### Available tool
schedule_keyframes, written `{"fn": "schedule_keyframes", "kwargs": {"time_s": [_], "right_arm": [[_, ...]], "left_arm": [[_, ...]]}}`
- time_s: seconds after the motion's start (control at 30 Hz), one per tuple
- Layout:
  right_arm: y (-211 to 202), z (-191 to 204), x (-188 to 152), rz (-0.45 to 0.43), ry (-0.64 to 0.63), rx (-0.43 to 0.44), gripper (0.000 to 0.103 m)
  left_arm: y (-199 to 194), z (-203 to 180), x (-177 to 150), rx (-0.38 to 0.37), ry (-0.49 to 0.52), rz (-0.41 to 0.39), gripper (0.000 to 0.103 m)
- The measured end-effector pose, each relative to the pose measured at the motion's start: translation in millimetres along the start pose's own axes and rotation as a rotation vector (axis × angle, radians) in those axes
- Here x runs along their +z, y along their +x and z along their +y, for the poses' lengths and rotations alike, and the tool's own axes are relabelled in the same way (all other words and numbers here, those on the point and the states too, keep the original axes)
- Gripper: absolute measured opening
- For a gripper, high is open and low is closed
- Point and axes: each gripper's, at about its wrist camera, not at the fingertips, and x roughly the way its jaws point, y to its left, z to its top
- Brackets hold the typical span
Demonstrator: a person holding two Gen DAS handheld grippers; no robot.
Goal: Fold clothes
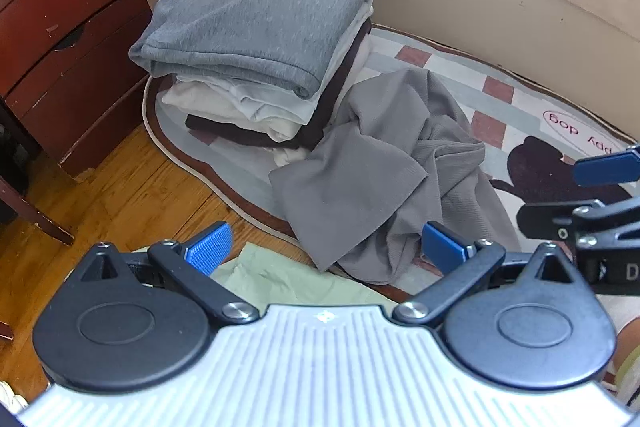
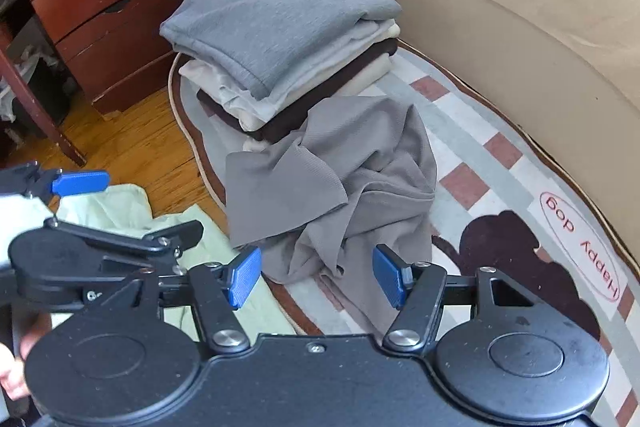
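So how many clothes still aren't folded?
2: a crumpled grey garment on the mat beside the folded pile, and a pale green one on the floor. Others may be hidden.

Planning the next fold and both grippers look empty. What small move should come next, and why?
Probably lower the right gripper onto the near edge of the crumpled grey garment and pinch it. Both grippers are open, the left gripper too, and that garment lies unfolded on the rug beside the folded stack.
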Motion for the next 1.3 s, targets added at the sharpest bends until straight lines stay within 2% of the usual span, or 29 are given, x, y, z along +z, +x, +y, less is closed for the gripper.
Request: {"fn": "schedule_keyframes", "kwargs": {"time_s": [0.17, 0.27, 0.33, 0.4, 0.53, 1.3], "right_arm": [[4.6, -1.8, -0.4, -0.003, 0.01, 0.0, 0.067], [7.5, -1.3, 0.4, -0.004, 0.015, -0.005, 0.067], [9.8, -3.1, 3.6, 0.0, 0.023, -0.004, 0.067], [12.7, -13.1, 5.9, 0.003, 0.026, 0.018, 0.067], [15.2, -7.2, 7.4, 0.007, 0.021, 0.033, 0.067], [20.8, -1.2, 6.9, 0.039, 0.012, 0.04, 0.067]], "left_arm": [[-0.3, -2.7, -9.3, 0.031, 0.043, -0.004, 0.103], [12.7, -8.5, -3.3, 0.038, 0.052, 0.046, 0.103], [14.5, -9.8, -2.1, 0.041, 0.057, 0.048, 0.103], [16.4, -10.4, -2.8, 0.036, 0.06, 0.048, 0.103], [19.7, -13.2, -3.6, 0.03, 0.066, 0.055, 0.103], [23.3, -15.6, -4.0, 0.018, 0.081, 0.065, 0.103]]}}
